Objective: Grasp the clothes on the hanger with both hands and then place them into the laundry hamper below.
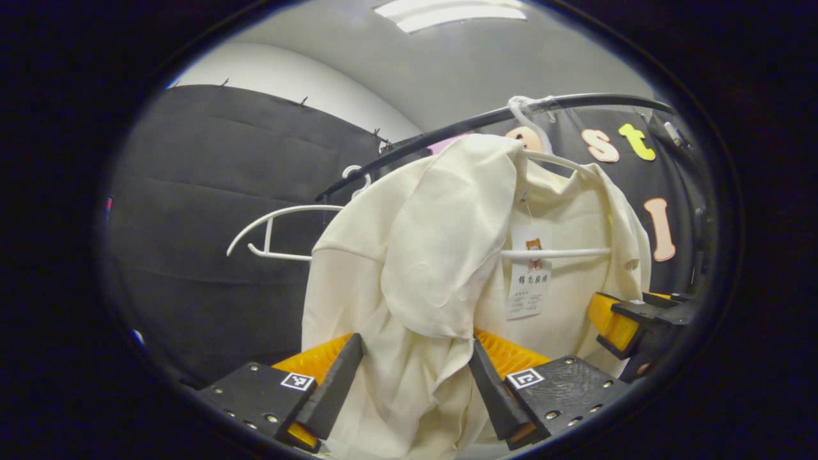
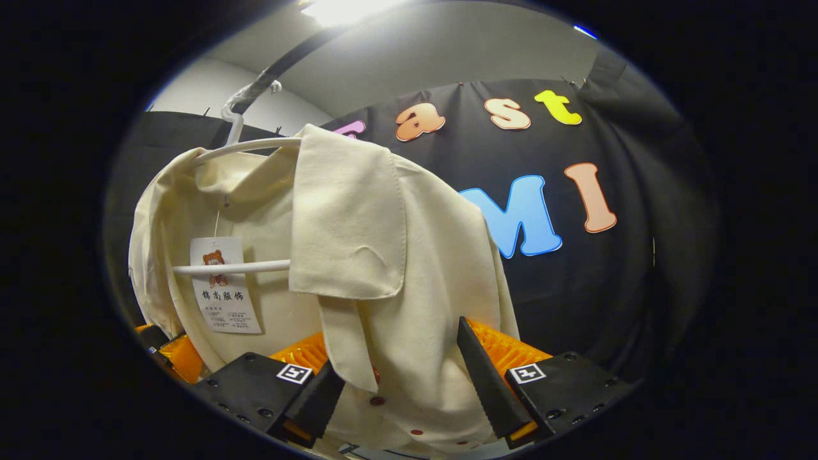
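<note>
A cream shirt (image 1: pixel 441 243) hangs on a white hanger (image 1: pixel 556 253) from a black rail (image 1: pixel 447 131); a paper tag (image 1: pixel 529 281) dangles at its collar. My left gripper (image 1: pixel 415 342) is open, its fingers straddling a hanging fold of one shoulder side. In the right gripper view the same shirt (image 2: pixel 409 255) has its collar flap folded forward over the hanger (image 2: pixel 236 267). My right gripper (image 2: pixel 399 348) is open around the buttoned front edge. Each gripper shows in the other's view, at the shirt's far side (image 1: pixel 629 332) (image 2: pixel 169 354).
An empty white hanger (image 1: pixel 275 236) hangs on the rail left of the shirt. The black booth wall (image 2: pixel 575 287) stands close behind. A ceiling light (image 1: pixel 447 13) glows overhead.
</note>
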A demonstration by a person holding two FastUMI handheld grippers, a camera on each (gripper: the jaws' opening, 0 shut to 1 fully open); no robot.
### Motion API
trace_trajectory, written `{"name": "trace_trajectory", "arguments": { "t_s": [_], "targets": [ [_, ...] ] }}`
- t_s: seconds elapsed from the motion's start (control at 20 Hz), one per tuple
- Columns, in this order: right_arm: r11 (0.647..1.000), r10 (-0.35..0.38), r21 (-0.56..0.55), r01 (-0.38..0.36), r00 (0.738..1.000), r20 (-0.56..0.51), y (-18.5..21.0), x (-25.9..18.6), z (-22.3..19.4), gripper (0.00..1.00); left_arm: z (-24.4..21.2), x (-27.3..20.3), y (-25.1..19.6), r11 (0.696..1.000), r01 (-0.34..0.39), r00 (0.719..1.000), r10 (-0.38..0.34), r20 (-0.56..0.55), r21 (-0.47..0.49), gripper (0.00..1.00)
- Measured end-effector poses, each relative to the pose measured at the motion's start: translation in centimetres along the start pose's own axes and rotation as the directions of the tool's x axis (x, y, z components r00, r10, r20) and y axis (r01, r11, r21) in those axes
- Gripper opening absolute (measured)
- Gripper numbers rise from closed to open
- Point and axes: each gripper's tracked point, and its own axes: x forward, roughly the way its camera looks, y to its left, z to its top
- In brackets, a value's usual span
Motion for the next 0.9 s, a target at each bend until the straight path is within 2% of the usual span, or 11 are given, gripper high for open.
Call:
{"name": "trace_trajectory", "arguments": {
  "t_s": [0.1,0.15,0.2,0.25,0.4,0.6,0.65,0.75,0.8,0.85,0.9],
  "targets": [
    [1.000,-0.002,-0.002,0.002,1.000,-0.009,0.0,0.9,-0.1,0.76,0.0,0.4,0.0,1.000,-0.005,1.000,0.005,0.004,0.010,0.89],
    [1.000,-0.014,-0.009,0.013,1.000,-0.007,-0.4,1.1,-0.1,0.59,0.0,0.7,-0.2,1.000,-0.004,1.000,0.004,0.004,0.009,0.76],
    [1.000,-0.015,-0.013,0.015,1.000,-0.006,-0.4,1.3,-0.1,0.59,0.0,0.6,-0.4,1.000,-0.002,1.000,0.002,0.001,0.004,0.72],
    [1.000,-0.014,-0.011,0.014,1.000,-0.005,-0.3,1.4,-0.1,0.52,0.0,0.8,-0.7,1.000,0.001,1.000,-0.001,-0.004,-0.006,0.69],
    [1.000,0.000,0.013,0.001,1.000,-0.004,0.3,1.2,0.1,0.48,0.4,0.7,-1.2,0.998,0.011,1.000,-0.011,0.006,-0.066,0.67],
    [1.000,-0.010,-0.003,0.010,1.000,-0.009,-0.4,1.7,0.2,0.47,0.0,0.5,-1.4,0.998,0.033,0.999,-0.034,-0.010,-0.049,0.71],
    [0.999,-0.043,-0.018,0.043,0.999,0.003,-1.3,2.6,0.4,0.39,0.0,0.4,-1.5,0.998,0.048,0.999,-0.048,-0.017,-0.039,0.70],
    [0.997,-0.067,-0.021,0.068,0.997,0.026,-2.9,3.6,1.1,0.05,-0.5,0.3,-0.6,0.999,0.034,0.999,-0.035,-0.031,-0.038,0.38],
    [0.998,-0.050,-0.031,0.051,0.998,0.022,-2.6,4.1,1.0,0.06,-0.5,0.0,-0.5,0.997,0.059,0.998,-0.061,-0.035,-0.052,0.22],
    [0.998,-0.039,-0.051,0.041,0.999,0.027,-2.3,3.7,1.2,0.01,-0.4,-0.4,-0.3,0.996,0.065,0.997,-0.067,-0.033,-0.054,0.22],
    [0.996,-0.038,-0.083,0.040,0.999,0.023,-2.5,3.2,1.1,0.01,-0.4,-0.1,0.0,0.996,0.069,0.997,-0.071,-0.029,-0.057,0.02]
  ]
}}
